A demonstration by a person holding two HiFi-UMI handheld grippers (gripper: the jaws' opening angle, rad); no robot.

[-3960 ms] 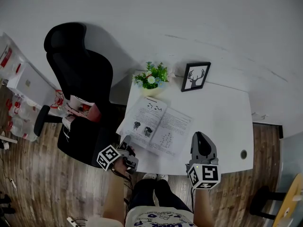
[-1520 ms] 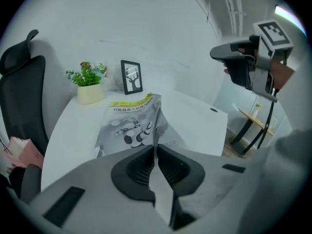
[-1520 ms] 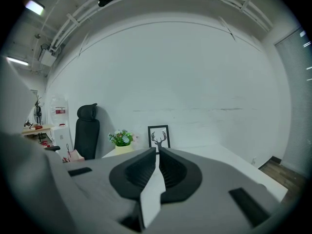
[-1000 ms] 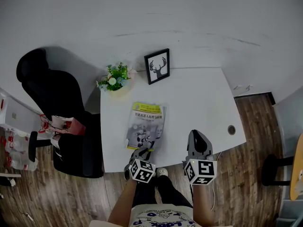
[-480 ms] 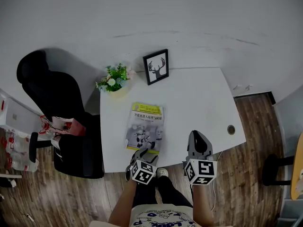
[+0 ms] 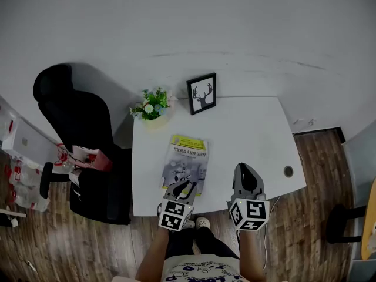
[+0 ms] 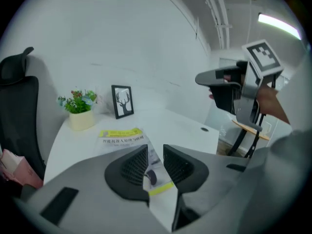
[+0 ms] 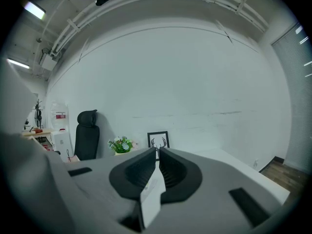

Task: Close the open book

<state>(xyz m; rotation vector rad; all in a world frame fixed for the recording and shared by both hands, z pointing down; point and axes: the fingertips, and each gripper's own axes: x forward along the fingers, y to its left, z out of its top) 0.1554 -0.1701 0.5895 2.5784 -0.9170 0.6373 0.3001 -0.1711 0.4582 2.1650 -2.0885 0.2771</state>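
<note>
The book (image 6: 187,160) lies closed on the white table (image 6: 252,134), yellow-banded cover up, also seen in the left gripper view (image 7: 122,135). My left gripper (image 6: 180,188) hovers above the book's near edge and is apart from it. Its jaws are closing with a gap between them and nothing in it (image 7: 155,152). My right gripper (image 6: 246,170) hangs over the table's front edge to the right of the book, pointing roughly level, shut and empty (image 8: 158,152). It also shows at the right of the left gripper view (image 7: 202,78).
A potted plant (image 6: 153,107) and a framed deer picture (image 6: 201,93) stand at the table's back edge. A black office chair (image 6: 76,128) with a pink bag (image 6: 88,156) stands left of the table. A cable hole (image 6: 288,171) sits near the front right corner.
My left gripper has lifted off the book's near edge and its jaws stand wider than a second ago. The book stays closed. The right gripper has barely moved.
</note>
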